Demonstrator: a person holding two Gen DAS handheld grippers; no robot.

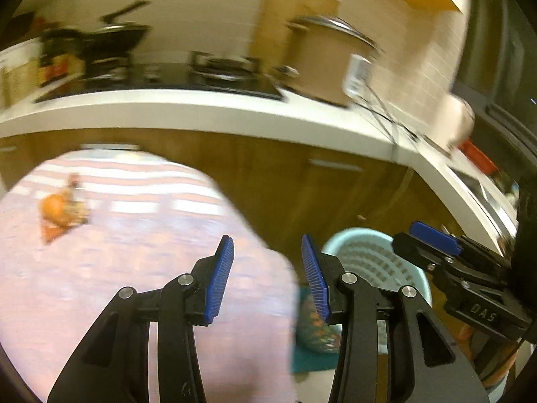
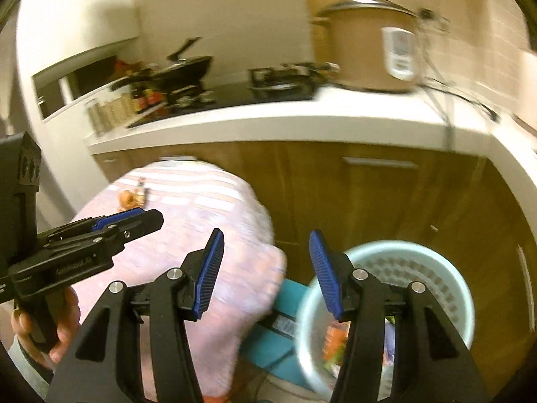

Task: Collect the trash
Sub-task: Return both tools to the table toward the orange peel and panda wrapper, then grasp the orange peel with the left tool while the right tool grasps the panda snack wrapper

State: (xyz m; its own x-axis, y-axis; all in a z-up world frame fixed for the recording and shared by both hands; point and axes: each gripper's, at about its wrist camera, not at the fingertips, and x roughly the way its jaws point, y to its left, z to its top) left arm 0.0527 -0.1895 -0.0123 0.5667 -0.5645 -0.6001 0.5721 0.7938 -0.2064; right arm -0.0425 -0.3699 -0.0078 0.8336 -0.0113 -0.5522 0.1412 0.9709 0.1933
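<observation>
We're between picks, by the look of it — both grippers up in the air, nothing in either. Left gripper (image 1: 267, 278): fingers moderately apart, gap empty, pointing over the near right edge of the table (image 1: 141, 268) with the pink patterned cloth. Right gripper (image 2: 265, 273): fingers a bit wider, also empty, hanging over the near rim of the pale green bin (image 2: 386, 302) on the floor right of the table, in front of the wooden cabinets (image 2: 335, 194). The bin already has some scraps in it — orange and greenish bits, too blurred to name. Remaining trash (image 1: 62, 213) we can see: an orange crumpled piece with some darker bits beside it, on the far left of the tabletop, well apart from both grippers. Frames are smeared, so detail on it is poor. Next move as we judge it: swing one gripper across the table to that piece, come down over it with fingers open, close, then carry it right to the bin. Left hand (image 2: 47, 322) is nearer that side, so it's the likely candidate.
</observation>
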